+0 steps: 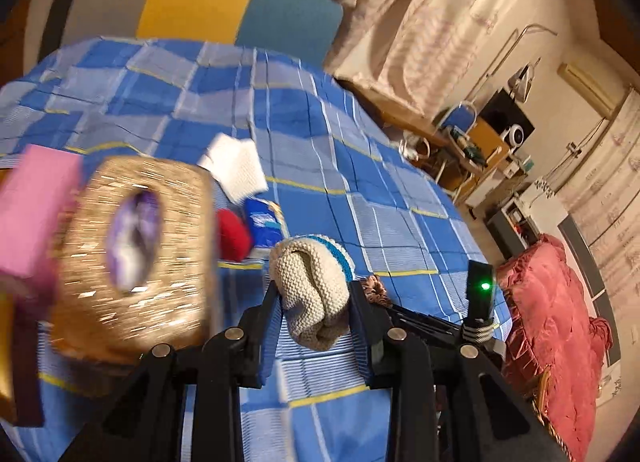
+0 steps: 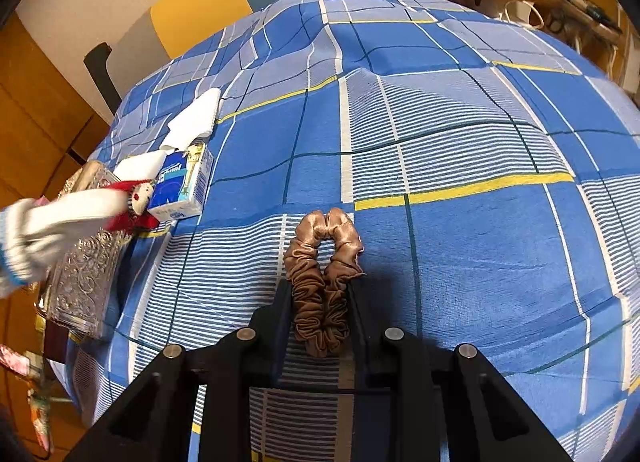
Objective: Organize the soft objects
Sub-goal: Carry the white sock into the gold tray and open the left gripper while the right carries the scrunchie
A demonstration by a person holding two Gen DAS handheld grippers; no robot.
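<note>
My left gripper is shut on a cream knitted sock with a blue band, held above the blue checked bed cover. The sock also shows blurred at the left of the right wrist view. My right gripper is shut on a brown satin scrunchie, just above the bed; the scrunchie peeks out in the left wrist view. A gold tissue box stands at the left. A red and white soft doll, a blue tissue pack and a white cloth lie by the box.
A pink block is at the far left beside the gold box. A yellow and teal headboard is behind the bed. A red cushion and a cluttered desk stand to the right of the bed.
</note>
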